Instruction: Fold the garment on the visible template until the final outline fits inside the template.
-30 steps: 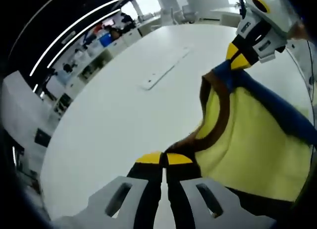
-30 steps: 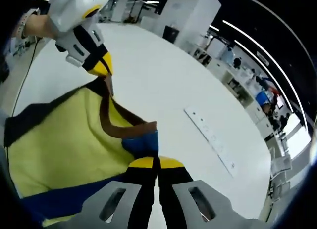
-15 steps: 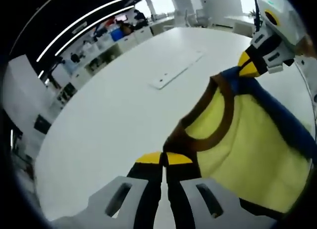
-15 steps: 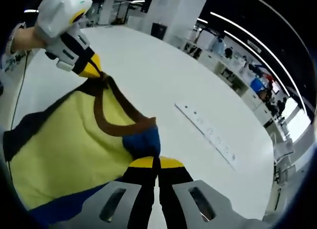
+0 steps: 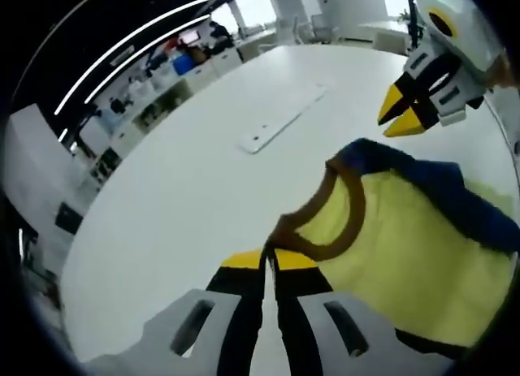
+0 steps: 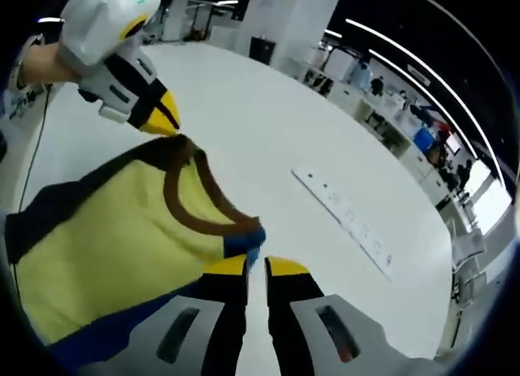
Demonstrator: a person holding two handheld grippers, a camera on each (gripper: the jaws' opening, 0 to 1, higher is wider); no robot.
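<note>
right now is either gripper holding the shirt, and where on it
The left gripper is shut on the yellow shirt at its brown collar. The right gripper is open and holds nothing; the blue shoulder corner lies at its tips.

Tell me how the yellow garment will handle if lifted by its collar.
Probably floppy: the garment lies in soft folds on the table, its brown collar curling. Likely light, so it should drape from any pinch. Pushed, it would probably bunch rather than slide whole.
</note>
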